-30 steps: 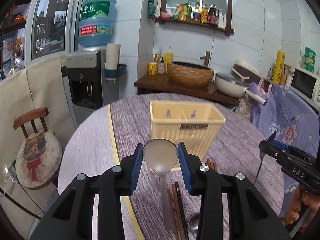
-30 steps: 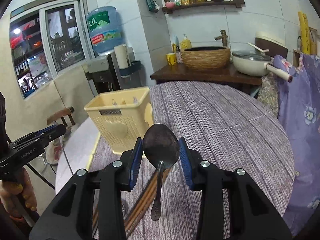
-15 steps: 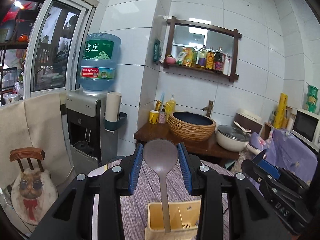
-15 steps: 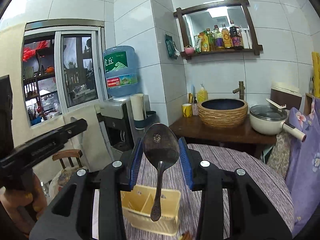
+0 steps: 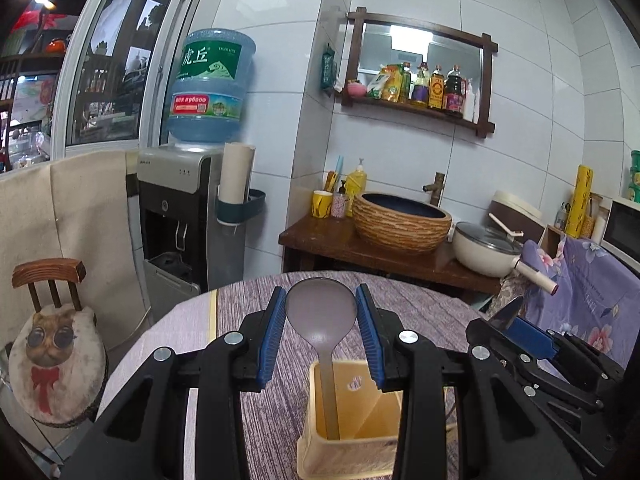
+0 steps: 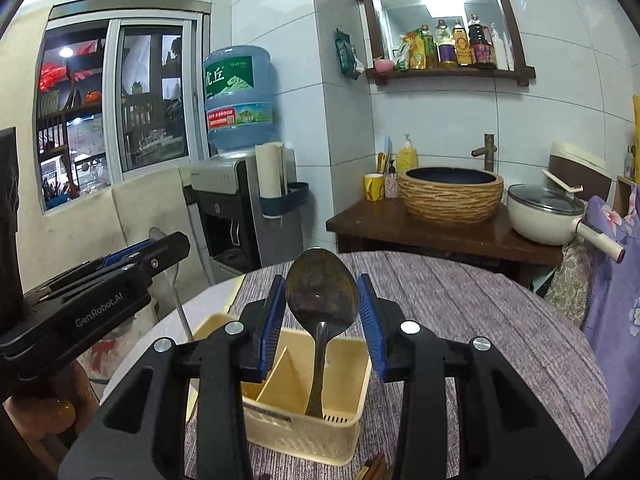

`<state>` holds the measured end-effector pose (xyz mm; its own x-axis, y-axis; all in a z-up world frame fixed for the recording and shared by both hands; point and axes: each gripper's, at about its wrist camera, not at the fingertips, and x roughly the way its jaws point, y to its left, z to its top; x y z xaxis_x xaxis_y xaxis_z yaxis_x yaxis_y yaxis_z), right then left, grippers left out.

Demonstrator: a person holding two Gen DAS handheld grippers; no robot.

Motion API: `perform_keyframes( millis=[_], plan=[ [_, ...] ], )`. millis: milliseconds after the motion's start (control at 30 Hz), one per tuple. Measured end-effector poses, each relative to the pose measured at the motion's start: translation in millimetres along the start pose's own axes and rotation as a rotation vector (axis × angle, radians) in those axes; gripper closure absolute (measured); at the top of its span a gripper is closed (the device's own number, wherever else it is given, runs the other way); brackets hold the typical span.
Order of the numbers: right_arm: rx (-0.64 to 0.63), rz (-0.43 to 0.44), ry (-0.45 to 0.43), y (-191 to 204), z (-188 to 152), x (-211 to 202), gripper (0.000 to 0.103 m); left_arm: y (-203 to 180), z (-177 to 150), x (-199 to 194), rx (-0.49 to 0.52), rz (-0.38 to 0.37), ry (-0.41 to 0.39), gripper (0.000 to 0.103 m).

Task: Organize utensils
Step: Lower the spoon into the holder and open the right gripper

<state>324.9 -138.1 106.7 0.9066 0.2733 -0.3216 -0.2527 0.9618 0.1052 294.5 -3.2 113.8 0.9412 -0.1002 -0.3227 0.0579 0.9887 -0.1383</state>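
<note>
left wrist: the left gripper (image 5: pixel 321 334), clenched on a pale spoon (image 5: pixel 321 312), has swung from the table to above the yellow caddy (image 5: pixel 352 436); its handle seems inside already.
right wrist: the right gripper (image 6: pixel 321 322) likewise grips a dark spoon (image 6: pixel 322 292), now over the caddy's right compartment, ready to drop.

1. Left wrist view: shot from just behind the left gripper (image 5: pixel 320 332), along its fingers (image 5: pixel 272 332) and slightly downward, over the round bench (image 5: pixel 248 400) toward the tiled far wall; the yellow utensil basket (image 5: pixel 352 436) sits very near, low in frame.
2. Right wrist view: shot from just behind the right gripper (image 6: pixel 322 320), facing the same far wall; the basket (image 6: pixel 304 428) lies close below, slightly left.
3. Shared ground: both views take in the basket, the bench, the water dispenser (image 5: pixel 180 216) (image 6: pixel 240 208), the basin (image 5: pixel 402 220) (image 6: pixel 450 192) and the wall shelf (image 5: pixel 416 84) (image 6: pixel 444 36).
4. Each camera catches the other gripper at its edge: right gripper at right (image 5: pixel 532 344), left gripper at left (image 6: pixel 104 284).
</note>
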Motion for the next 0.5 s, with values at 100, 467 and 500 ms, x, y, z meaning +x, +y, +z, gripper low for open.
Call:
perform_keyframes(
  millis=[100,467,500],
  plan=[
    [-0.011,0.001,0.021,2,-11,4,0.066,2,-9,3,0.005,0.005,0.019,0.067],
    [-0.025,-0.014,0.064,0,-36,12,0.066,1,-29,10,0.022,0.002,0.055,0.067],
    [-0.027,-0.016,0.059,0,-38,11,0.066,1,-31,10,0.022,0.005,0.055,0.067]
  ],
)
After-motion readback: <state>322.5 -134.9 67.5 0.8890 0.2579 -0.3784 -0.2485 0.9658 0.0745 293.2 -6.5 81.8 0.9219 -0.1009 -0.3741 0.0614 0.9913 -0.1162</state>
